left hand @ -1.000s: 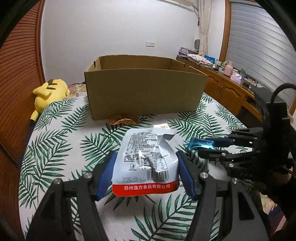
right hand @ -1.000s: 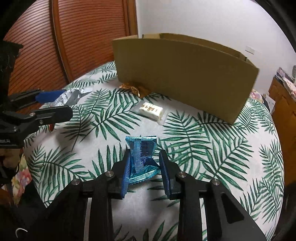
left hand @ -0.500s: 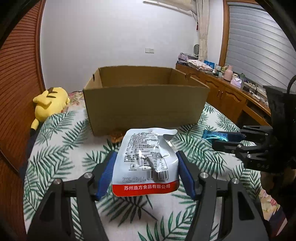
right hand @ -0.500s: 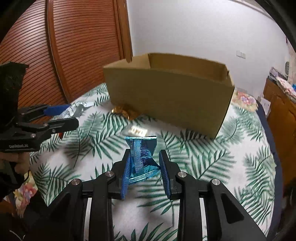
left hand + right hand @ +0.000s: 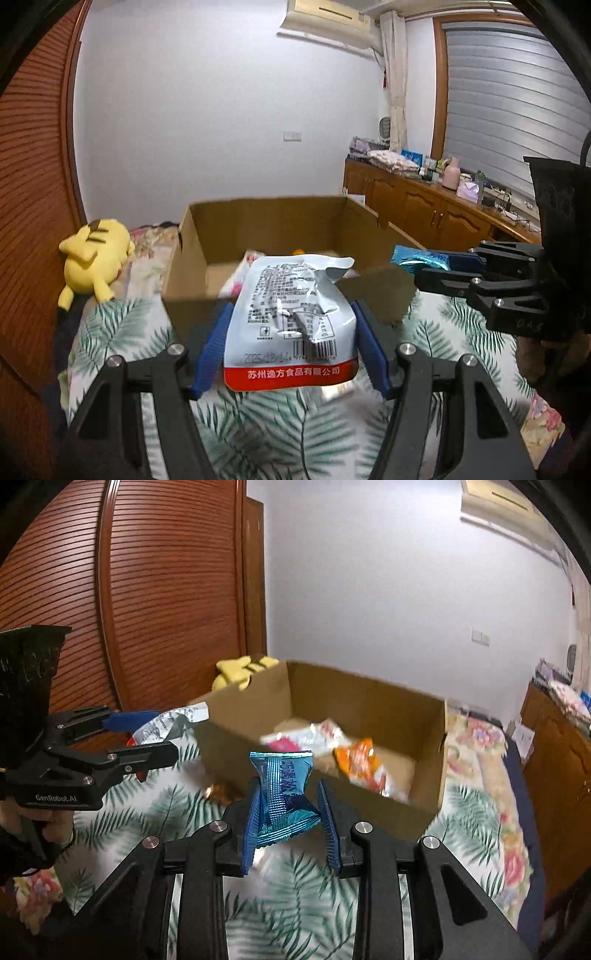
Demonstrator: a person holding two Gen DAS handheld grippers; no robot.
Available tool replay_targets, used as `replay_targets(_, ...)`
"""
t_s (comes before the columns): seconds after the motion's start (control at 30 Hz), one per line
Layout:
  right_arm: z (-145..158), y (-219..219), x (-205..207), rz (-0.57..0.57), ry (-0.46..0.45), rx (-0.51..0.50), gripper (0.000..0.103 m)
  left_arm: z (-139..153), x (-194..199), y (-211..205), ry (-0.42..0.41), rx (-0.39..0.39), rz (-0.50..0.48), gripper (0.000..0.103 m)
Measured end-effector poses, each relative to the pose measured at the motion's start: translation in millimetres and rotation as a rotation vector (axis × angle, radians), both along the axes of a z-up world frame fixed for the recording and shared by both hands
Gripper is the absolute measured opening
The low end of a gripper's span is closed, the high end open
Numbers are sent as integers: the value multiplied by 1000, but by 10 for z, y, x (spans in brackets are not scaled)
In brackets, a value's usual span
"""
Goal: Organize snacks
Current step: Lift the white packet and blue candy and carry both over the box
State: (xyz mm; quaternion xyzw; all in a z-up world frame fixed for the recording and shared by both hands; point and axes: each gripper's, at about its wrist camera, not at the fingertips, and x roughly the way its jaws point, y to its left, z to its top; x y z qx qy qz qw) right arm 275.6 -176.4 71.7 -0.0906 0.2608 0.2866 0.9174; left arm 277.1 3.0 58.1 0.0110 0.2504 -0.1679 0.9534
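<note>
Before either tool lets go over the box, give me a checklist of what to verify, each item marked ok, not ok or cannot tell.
1. Left tool gripping the white snack pouch: ok, both pads press its sides.
2. Right tool gripping the blue wrapper: ok, pinched at its waist.
3. Cardboard box open on top: ok.
4. Room left inside the box: ok, bare floor shows beside the orange packet.
5. Both snacks past the near wall, over the opening: cannot tell from these angles.
6. Tools apart from each other: ok, a gap shows between them.
</note>
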Motion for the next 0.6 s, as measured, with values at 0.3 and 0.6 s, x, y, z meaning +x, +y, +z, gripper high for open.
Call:
replay_targets(0.3,25,65,515,-13,-23,5,29,218,587,-8,-51,5,-10,64)
replay_targets(0.6,-60,65,960,-48,-8,13,29,189,1161,71,-17,6,5,64)
